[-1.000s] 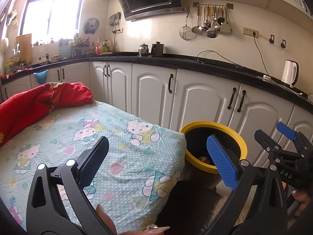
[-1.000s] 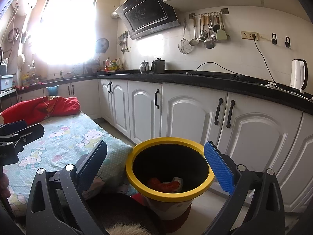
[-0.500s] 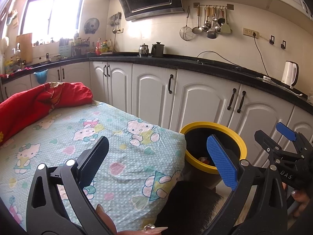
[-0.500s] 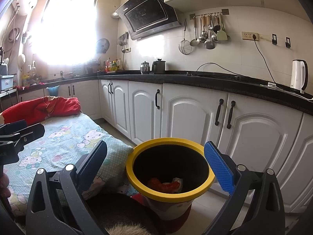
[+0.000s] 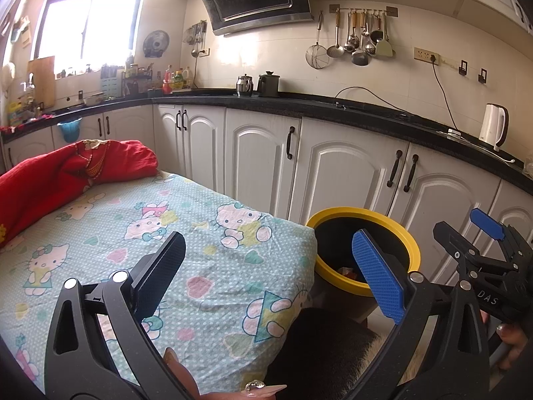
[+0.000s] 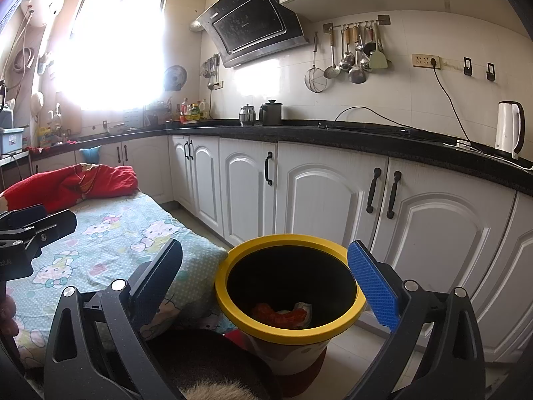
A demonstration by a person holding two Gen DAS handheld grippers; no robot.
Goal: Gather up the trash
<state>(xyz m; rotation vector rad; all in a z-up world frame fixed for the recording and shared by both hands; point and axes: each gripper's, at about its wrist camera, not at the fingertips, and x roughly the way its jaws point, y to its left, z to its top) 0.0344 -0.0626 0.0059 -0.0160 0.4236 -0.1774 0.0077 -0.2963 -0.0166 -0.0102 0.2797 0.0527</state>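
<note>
A bin with a yellow rim [image 6: 286, 243] and black inside stands on the floor by the white cabinets; red and white trash [image 6: 279, 315] lies at its bottom. My right gripper [image 6: 266, 276] is open and empty, held above the bin mouth. My left gripper [image 5: 269, 273] is open and empty over the corner of the Hello Kitty sheet [image 5: 133, 233]. The bin [image 5: 393, 223] shows to its right. The right gripper [image 5: 483, 243] appears at the left wrist view's right edge.
A red blanket [image 5: 66, 170] is bunched at the far end of the sheet. White cabinets [image 6: 316, 200] with a black counter run behind. A kettle [image 6: 508, 130] stands on the counter at right. A dark fuzzy mat [image 6: 206, 363] lies below the bin.
</note>
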